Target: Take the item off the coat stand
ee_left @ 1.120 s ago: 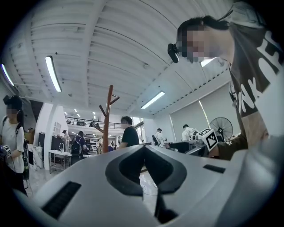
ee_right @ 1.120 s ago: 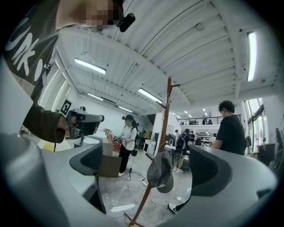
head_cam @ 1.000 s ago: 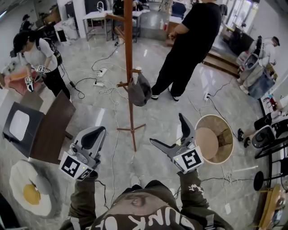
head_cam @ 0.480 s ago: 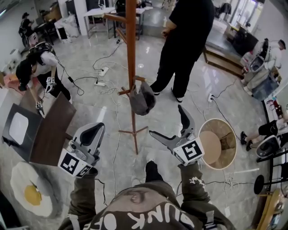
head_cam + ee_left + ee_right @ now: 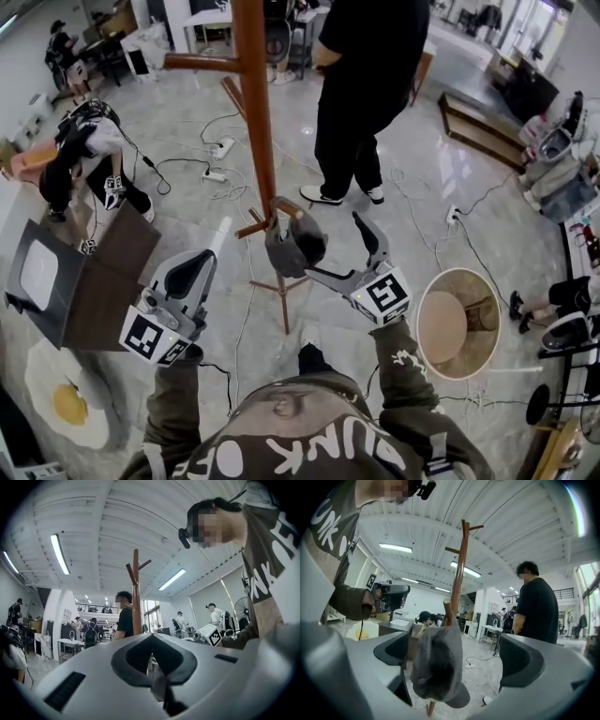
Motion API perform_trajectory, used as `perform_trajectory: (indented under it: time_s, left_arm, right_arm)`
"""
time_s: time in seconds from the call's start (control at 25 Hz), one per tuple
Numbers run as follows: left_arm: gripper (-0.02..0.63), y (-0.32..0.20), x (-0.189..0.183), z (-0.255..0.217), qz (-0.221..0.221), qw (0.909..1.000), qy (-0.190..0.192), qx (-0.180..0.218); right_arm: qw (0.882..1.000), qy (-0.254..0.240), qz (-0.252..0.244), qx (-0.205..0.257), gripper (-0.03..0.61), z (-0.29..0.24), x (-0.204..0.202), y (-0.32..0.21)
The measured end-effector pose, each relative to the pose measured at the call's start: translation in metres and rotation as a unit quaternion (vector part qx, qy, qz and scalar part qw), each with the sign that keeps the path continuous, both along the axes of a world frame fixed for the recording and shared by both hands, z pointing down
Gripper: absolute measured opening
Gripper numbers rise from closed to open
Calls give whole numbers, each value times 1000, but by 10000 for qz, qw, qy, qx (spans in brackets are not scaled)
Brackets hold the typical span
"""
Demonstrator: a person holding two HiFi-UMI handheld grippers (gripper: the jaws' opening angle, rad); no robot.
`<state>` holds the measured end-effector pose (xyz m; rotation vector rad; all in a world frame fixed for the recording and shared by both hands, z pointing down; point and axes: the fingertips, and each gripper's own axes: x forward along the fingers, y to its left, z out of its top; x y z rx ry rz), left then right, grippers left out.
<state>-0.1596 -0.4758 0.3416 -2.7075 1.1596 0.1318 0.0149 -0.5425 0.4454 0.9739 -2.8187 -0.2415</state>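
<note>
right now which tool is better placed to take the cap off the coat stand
Right. The right tool is open, and the grey cap, hung on the coat stand, sits between its jaws. The left tool is shut and off to the side.

The cap (image 5: 295,246) is grey, soft and slouched. It hangs on a short low peg (image 5: 284,205) of the stand (image 5: 255,122), with its crown sagging below the peg. In the right gripper view the peg's rounded tip pokes up just above the cap, and the brim (image 5: 459,698) curls out at the bottom. There the cap sits between the spread jaws of the right tongs (image 5: 336,246).

The stand is reddish-brown wood. It is one upright pole, with angled pegs branching off high up and more low down, where the cap hangs. Thin crossed feet (image 5: 278,283) splay out at its base.
</note>
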Motion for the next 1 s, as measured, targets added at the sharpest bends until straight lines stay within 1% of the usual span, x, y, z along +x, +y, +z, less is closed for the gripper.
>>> perform_trajectory:
  time_s: [0.12, 0.24, 0.36, 0.48, 0.56, 0.68, 0.76, 0.8, 0.88, 1.0]
  left_arm:
    - [5, -25, 3, 2, -44, 10000, -32, -66]
    - [5, -41, 7, 5, -89, 9999, -61, -118]
    - [5, -55, 9, 6, -134, 9998, -90, -152]
    - [5, -66, 8, 8, -177, 9996, -127, -201]
    - [5, -70, 9, 9, -194, 9995, -131, -225]
    - [5, -73, 10, 12, -219, 9994, -121, -258]
    - [5, -74, 12, 14, -217, 9993, -116, -265]
    - [5, -75, 13, 15, -214, 9993, -117, -268]
    - [5, -75, 14, 17, -211, 9993, -116, -277]
    - [5, -73, 11, 16, -241, 9992, -114, -284]
  right_arm:
    - [9995, 16, -255, -191, 586, 15, -8, -31]
    - [9974, 145, -540, -444, 560, 34, -15, -53]
    - [9946, 245, -768, -653, 532, 49, -21, -69]
    - [9917, 244, -986, -789, 500, 57, -28, -77]
    - [9896, 260, -1145, -826, 421, 60, -32, -77]
    - [9869, 444, -1286, -870, 277, 70, -36, -76]
    - [9860, 577, -1289, -883, 143, 76, -37, -77]
    - [9859, 615, -1283, -879, 123, 77, -38, -78]
    - [9862, 627, -1259, -874, 62, 76, -39, -81]
    - [9870, 582, -1218, -868, 40, 73, -39, -81]
